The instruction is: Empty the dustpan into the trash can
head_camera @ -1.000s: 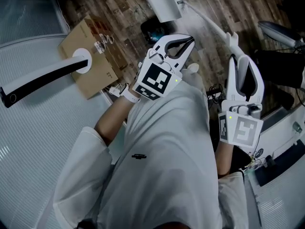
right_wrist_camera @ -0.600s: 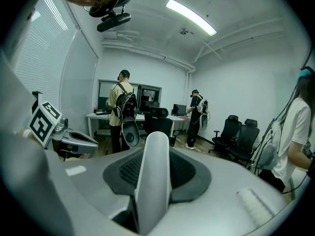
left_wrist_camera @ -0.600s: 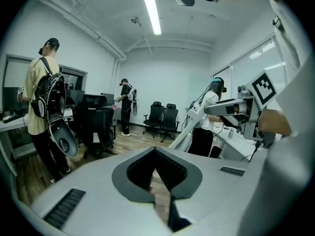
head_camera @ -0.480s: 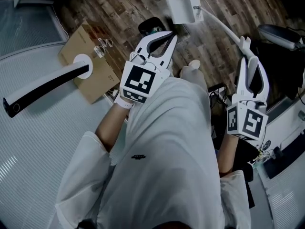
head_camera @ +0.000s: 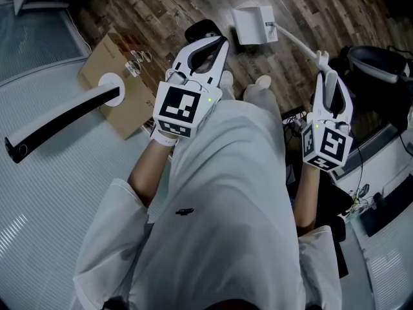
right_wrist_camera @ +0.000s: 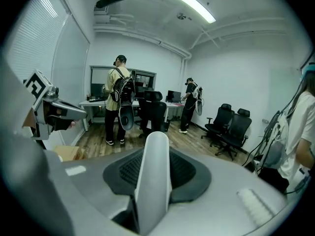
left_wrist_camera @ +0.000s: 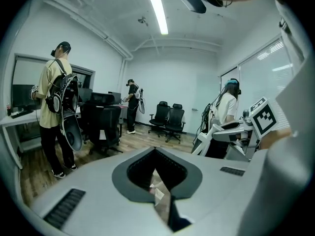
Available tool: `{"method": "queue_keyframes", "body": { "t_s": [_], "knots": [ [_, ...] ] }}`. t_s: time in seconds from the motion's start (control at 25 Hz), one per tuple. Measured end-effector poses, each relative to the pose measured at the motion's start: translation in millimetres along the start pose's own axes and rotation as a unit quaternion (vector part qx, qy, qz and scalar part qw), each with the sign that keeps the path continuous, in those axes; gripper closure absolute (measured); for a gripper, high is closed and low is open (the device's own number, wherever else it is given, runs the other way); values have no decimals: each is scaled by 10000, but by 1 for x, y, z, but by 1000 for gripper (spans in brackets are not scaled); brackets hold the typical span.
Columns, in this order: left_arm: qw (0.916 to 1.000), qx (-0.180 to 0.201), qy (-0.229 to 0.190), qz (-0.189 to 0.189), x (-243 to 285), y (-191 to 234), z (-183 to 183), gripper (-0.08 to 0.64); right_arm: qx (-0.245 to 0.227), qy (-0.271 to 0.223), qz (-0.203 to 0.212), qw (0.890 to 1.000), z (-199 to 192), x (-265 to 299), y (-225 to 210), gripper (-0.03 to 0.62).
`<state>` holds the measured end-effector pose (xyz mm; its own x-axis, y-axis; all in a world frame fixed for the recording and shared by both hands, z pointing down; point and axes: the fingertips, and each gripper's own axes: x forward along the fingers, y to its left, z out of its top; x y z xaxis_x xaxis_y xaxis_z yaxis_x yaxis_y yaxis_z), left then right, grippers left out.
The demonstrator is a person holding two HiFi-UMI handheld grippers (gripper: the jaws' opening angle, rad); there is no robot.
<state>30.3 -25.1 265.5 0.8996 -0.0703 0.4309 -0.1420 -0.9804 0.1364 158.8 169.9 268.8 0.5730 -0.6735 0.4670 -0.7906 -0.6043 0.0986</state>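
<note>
1. Holds the left gripper forward, tilted downward, jaws pressed together with nothing between.
2. Clamps the right gripper on a white handle, jaws likewise tilted downward.

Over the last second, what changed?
The right gripper sank, carrying the dustpan right and lower in the head view. The left gripper slid left. Nothing was taken or let go. Unchanged: right fingers clamped on the handle, left fingers shut and empty, box in place.
</note>
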Motion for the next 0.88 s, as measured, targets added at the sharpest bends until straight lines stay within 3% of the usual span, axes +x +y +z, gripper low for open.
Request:
{"method": "queue_keyframes", "body": {
  "t_s": [0.56, 0.88],
  "knots": [
    [9998, -125, 22, 153, 1, 2, -4, 554, 230, 592, -92, 9979, -77, 55, -16, 462],
    [9994, -168, 79, 283, -2, 5, -8, 554, 325, 1189, -303, 9919, -126, 110, -25, 460]
  ]
}}
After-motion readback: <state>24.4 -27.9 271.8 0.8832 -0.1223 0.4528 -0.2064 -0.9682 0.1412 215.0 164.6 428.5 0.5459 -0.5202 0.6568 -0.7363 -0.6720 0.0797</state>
